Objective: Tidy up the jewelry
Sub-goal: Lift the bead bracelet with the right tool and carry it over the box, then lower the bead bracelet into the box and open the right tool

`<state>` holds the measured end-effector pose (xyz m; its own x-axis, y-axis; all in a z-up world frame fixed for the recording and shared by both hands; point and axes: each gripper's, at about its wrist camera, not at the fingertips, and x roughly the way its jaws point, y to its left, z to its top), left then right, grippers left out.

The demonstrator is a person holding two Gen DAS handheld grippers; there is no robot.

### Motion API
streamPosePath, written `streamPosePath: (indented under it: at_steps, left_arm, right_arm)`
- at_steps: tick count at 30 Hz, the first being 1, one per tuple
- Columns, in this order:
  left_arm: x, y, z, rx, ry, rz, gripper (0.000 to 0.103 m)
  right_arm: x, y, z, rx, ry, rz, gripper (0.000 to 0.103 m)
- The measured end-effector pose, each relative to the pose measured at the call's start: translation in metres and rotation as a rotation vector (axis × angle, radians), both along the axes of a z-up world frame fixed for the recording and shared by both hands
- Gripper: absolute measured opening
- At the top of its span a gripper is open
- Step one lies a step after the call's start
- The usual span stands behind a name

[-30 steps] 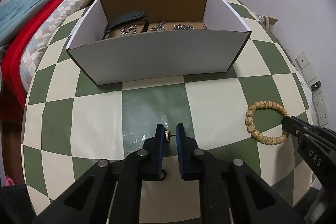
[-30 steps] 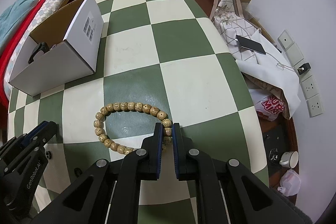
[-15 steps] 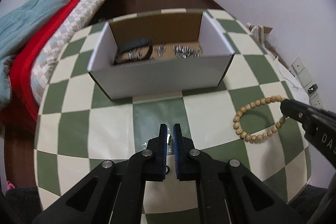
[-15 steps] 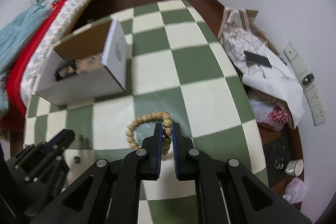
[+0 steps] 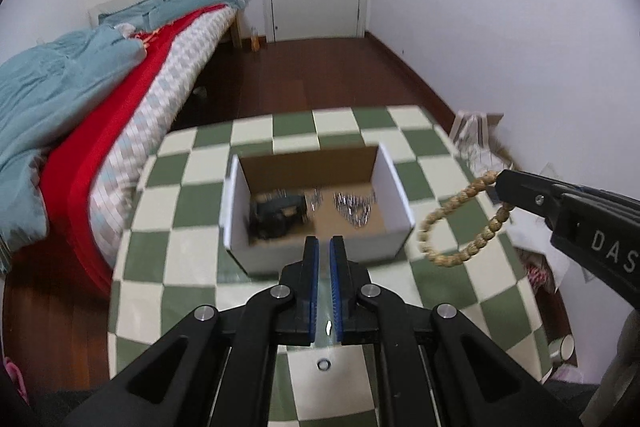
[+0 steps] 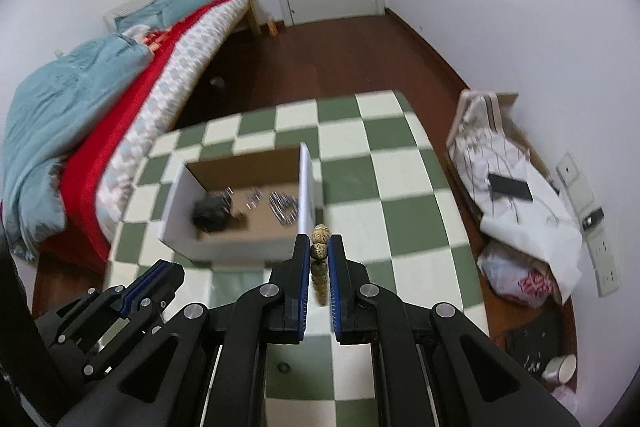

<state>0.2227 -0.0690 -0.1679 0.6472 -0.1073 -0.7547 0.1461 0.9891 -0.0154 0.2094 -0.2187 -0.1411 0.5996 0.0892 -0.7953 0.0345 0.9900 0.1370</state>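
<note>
We held the bead bracelet (image 5: 460,223) clamped in our right gripper (image 6: 319,259), hanging in the air just right of the open box (image 5: 394,247), which lay ahead and leftward. Our left gripper (image 5: 324,267) hovered nearly together; whether it held anything, we could not tell.

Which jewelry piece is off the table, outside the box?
The bead bracelet: clamped in the right tool, hanging in air. The small ring lies on the table.
</note>
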Motion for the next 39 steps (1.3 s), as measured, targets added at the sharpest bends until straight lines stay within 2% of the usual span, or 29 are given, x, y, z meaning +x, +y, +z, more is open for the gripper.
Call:
streamPosePath:
  at_steps: [6, 11, 15, 21, 23, 25, 26, 27, 28, 29, 30, 31, 35, 37, 39]
  left_arm:
    - [0.032, 0.025, 0.026, -0.057, -0.025, 0.023, 0.003]
    - [0.068, 0.050, 0.025, -0.077, 0.014, 0.052, 0.003]
    - [0.086, 0.064, 0.009, -0.089, 0.065, 0.071, 0.003]
    - [0.101, 0.068, -0.018, -0.093, 0.141, 0.077, 0.003]
    - [0.106, 0.068, -0.028, -0.094, 0.173, 0.086, 0.007]
    - [0.111, 0.070, -0.039, -0.127, 0.207, 0.100, 0.010]
    - [0.114, 0.069, -0.044, -0.113, 0.221, 0.110, 0.025]
    - [0.116, 0.068, -0.045, -0.091, 0.225, 0.119, 0.061]
    - [0.118, 0.067, -0.048, -0.058, 0.230, 0.131, 0.084]
    - [0.119, 0.067, -0.049, -0.047, 0.233, 0.134, 0.103]
    - [0.118, 0.068, -0.049, -0.042, 0.227, 0.136, 0.103]
    - [0.118, 0.070, -0.049, -0.030, 0.226, 0.145, 0.103]
    - [0.114, 0.078, -0.048, 0.013, 0.215, 0.178, 0.103]
    - [0.107, 0.081, -0.043, 0.028, 0.197, 0.190, 0.103]
    - [0.101, 0.083, -0.038, 0.047, 0.176, 0.200, 0.103]
  right_arm:
    - [0.022, 0.014, 0.031, 0.014, -0.047, 0.041, 0.010]
    - [0.049, 0.025, 0.038, 0.019, -0.047, 0.060, 0.010]
    - [0.070, 0.031, 0.026, 0.042, -0.012, 0.074, 0.010]
    - [0.093, 0.039, -0.007, 0.053, 0.065, 0.105, 0.010]
    - [0.101, 0.041, -0.023, 0.059, 0.120, 0.128, 0.010]
    - [0.105, 0.041, -0.036, 0.084, 0.154, 0.139, 0.010]
    - [0.110, 0.042, -0.045, 0.091, 0.190, 0.155, 0.010]
    - [0.113, 0.042, -0.053, 0.107, 0.225, 0.162, 0.011]
    - [0.115, 0.041, -0.059, 0.119, 0.249, 0.164, 0.022]
    - [0.116, 0.041, -0.063, 0.107, 0.261, 0.162, 0.048]
    - [0.117, 0.041, -0.066, 0.067, 0.267, 0.152, 0.064]
    - [0.117, 0.042, -0.067, 0.042, 0.268, 0.149, 0.090]
    - [0.113, 0.042, -0.068, -0.069, 0.259, 0.129, 0.094]
    - [0.111, 0.039, -0.067, -0.092, 0.257, 0.111, 0.103]
    - [0.105, 0.036, -0.065, -0.103, 0.244, 0.093, 0.103]
